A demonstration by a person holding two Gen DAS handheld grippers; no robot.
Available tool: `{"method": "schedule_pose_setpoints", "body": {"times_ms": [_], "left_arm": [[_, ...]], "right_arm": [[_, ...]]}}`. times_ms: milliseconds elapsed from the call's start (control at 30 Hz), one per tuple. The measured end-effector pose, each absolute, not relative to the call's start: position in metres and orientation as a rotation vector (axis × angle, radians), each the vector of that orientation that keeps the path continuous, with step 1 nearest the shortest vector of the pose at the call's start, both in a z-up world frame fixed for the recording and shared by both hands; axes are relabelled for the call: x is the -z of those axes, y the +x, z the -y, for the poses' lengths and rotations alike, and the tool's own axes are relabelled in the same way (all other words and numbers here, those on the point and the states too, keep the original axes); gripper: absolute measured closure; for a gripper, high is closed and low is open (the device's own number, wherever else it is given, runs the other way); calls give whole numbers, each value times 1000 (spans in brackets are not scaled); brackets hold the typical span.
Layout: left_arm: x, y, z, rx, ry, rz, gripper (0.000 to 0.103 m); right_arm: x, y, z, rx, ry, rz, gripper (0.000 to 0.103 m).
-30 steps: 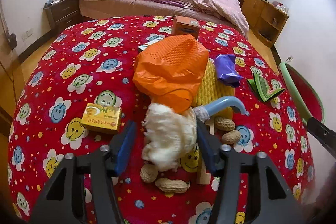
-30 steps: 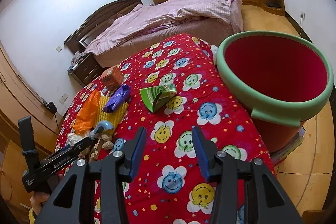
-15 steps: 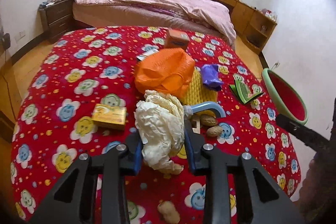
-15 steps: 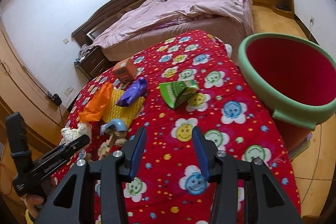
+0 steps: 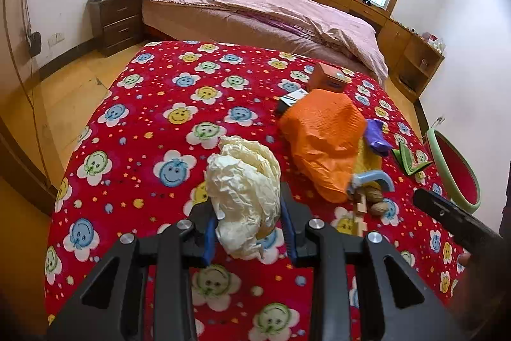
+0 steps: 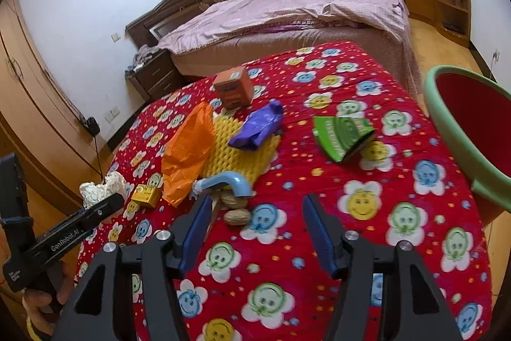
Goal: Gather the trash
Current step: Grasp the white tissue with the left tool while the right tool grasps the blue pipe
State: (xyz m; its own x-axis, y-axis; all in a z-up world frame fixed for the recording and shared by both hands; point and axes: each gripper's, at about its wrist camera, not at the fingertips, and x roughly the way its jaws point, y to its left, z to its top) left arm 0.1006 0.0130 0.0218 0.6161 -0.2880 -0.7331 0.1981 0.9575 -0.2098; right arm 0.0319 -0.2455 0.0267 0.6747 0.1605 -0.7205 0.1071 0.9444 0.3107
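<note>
My left gripper (image 5: 249, 222) is shut on a crumpled white paper wad (image 5: 242, 190) and holds it above the red flowered cloth (image 5: 153, 123). In the right wrist view that wad (image 6: 102, 189) shows at the far left. My right gripper (image 6: 257, 206) hovers over the cloth with its jaws opening and nothing gripped; two peanuts (image 6: 236, 217) lie on the cloth below, beside its left finger. Ahead lie an orange bag (image 6: 188, 149), a yellow foam sheet (image 6: 236, 149), a purple wrapper (image 6: 258, 130), a green packet (image 6: 341, 133) and a blue pipe piece (image 6: 230, 181).
A red bin with a green rim (image 6: 447, 130) stands off the cloth's right edge. An orange box (image 6: 233, 87) sits at the back and a small yellow box (image 6: 145, 195) at the left. A bed (image 5: 255, 5) and nightstand (image 5: 115, 18) stand behind.
My left gripper closed on the paper wad, lifted it off the cloth and drew back. My right gripper swung left from the bin towards the heap, and its jaws widened.
</note>
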Motion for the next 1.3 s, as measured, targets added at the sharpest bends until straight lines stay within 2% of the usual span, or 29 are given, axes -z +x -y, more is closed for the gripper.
{"method": "schedule_pose_setpoints", "body": {"times_ms": [133, 300, 367, 400, 800, 900, 967, 1300], "left_arm": [[-19, 106, -20, 299, -109, -855, 70], [-18, 111, -23, 343, -121, -850, 70], [-17, 113, -25, 363, -133, -850, 70], [-17, 114, -26, 371, -139, -850, 70], [-11, 124, -38, 387, -207, -856, 70], [-11, 125, -38, 385, -209, -856, 70], [-11, 125, -38, 384, -207, -857, 70], [-25, 108, -26, 391, -187, -833, 70]], "right_arm": [[-19, 46, 227, -5, 281, -859, 32], [-13, 62, 204, 18, 203, -882, 28], [-11, 66, 196, 25, 168, -884, 19], [-9, 69, 190, 30, 140, -886, 19], [8, 95, 155, 46, 7, -939, 19], [11, 97, 160, 50, 29, -943, 21], [9, 95, 165, 53, 54, -935, 28], [-15, 70, 182, 30, 117, -853, 28]]}}
